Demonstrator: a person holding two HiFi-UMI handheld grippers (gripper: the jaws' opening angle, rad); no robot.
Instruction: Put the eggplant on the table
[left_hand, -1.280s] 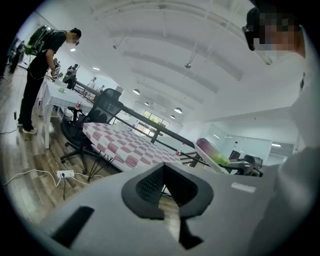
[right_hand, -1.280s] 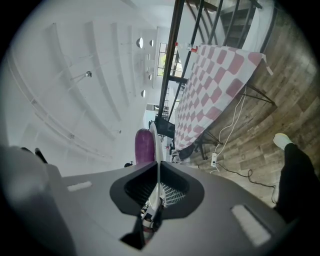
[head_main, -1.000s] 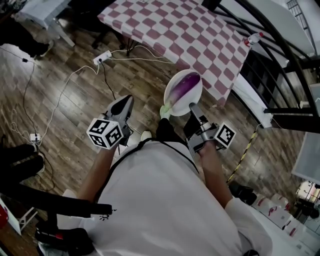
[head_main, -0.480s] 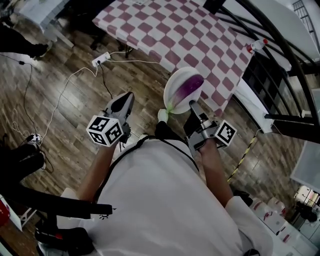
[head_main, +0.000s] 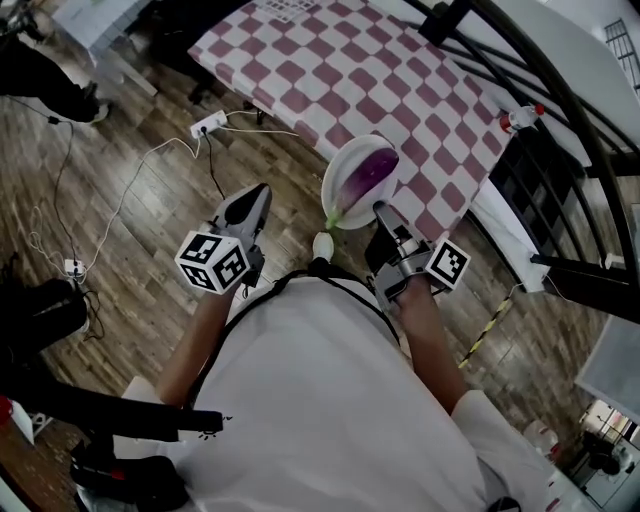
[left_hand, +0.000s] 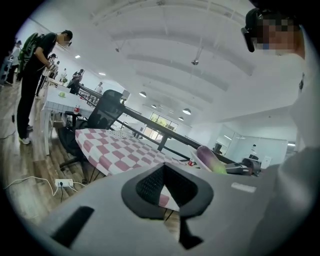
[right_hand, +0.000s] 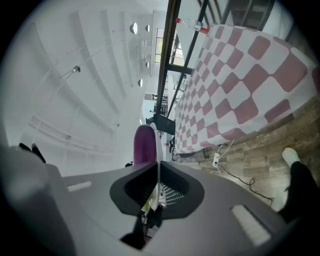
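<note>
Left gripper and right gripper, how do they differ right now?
The right gripper is shut on the rim of a white plate carrying the eggplant; the left gripper is shut on nothing. The left gripper hangs over wooden floor; the right gripper sits nearer the checkered table. Both point forward, towards that table.

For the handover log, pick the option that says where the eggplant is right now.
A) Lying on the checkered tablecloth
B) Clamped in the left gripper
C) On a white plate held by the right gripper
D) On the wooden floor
C: the eggplant lies on the white plate, whose rim the right gripper pinches; the left gripper is shut on nothing.
</note>
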